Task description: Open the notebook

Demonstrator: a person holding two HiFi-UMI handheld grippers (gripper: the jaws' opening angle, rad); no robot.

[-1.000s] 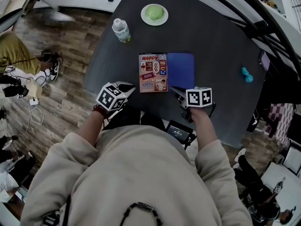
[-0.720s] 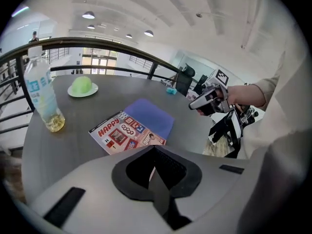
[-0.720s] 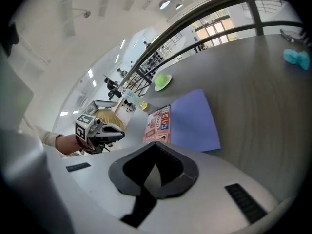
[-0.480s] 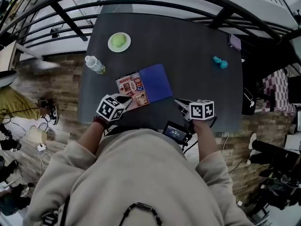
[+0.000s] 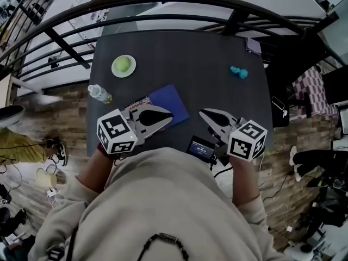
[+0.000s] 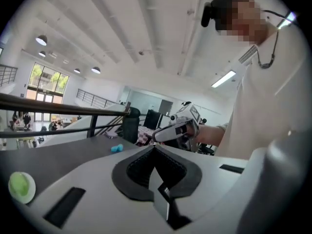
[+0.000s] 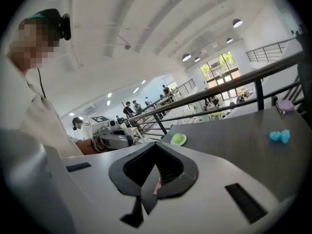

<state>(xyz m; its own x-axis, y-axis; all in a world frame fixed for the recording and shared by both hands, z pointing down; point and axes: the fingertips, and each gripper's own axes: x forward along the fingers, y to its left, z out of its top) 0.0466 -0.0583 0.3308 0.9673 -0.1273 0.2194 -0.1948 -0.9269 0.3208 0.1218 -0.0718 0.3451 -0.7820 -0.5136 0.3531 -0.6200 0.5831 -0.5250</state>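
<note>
Notebook (image 5: 169, 103) lies on table (image 5: 217, 58) beside left gripper (image 5: 169, 116) and right gripper (image 5: 203, 113), both closed on nothing.

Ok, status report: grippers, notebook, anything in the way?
Left gripper and right gripper shut, empty, held above the table. Notebook flat on table, untouched. Water bottle beside it, nothing seen on it.

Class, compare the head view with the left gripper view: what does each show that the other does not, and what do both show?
Only the head view: the notebook lying on the table, and the water bottle. Only the left gripper view: the ceiling lamps and the tall windows. Both: the dark table, the plate with something green on it, the turquoise object and the right gripper.
</note>
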